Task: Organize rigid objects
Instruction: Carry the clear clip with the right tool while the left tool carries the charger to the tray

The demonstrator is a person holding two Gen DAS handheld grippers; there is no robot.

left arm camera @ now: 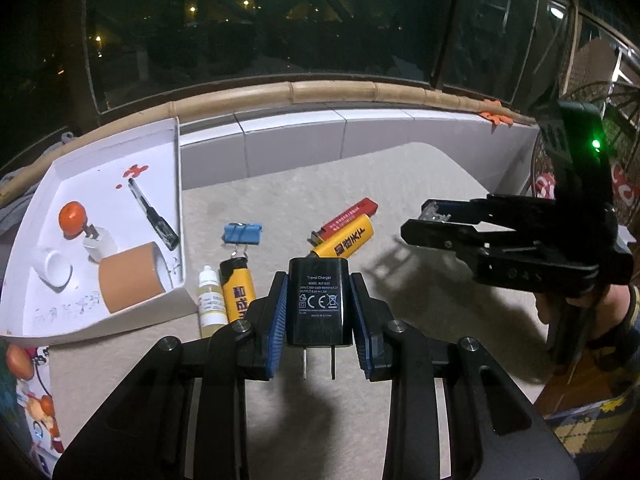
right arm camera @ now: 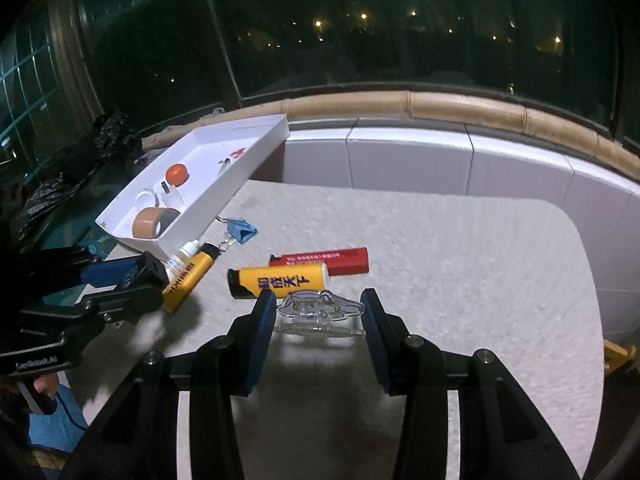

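1. A pale, textured table top [left arm camera: 400,184] stood before a dark window at night, with small lights far outside; white tiles and a bamboo rail [left arm camera: 320,92] edged its far side.
2. The left gripper [left arm camera: 318,308] was clamped on a black travel charger [left arm camera: 319,302], its blue pads pressing both sides, the label facing up and the two prongs pointing back toward the camera. The charger hung above the table, just right of the tray's near corner.
3. The right gripper [right arm camera: 318,320] held a clear acrylic clip with a cartoon figure [right arm camera: 320,312] between its pads, just in front of the nearer yellow lighter.
4. A white tray [left arm camera: 178,184] lay at the table's left side, holding one roll of brown tape [left arm camera: 128,280], one white ring [left arm camera: 52,268], one orange ball [left arm camera: 72,218], one small white plug-like piece [left arm camera: 98,242], and one black pen [left arm camera: 154,216].
5. On the table lay two yellow lighters [left arm camera: 238,292] [left arm camera: 346,240], one red lighter [left arm camera: 350,214], one blue binder clip [left arm camera: 241,234] and one small dropper bottle [left arm camera: 210,300].
6. The bottle and one yellow lighter lay side by side, just beside the tray; the other yellow lighter touched the red one.
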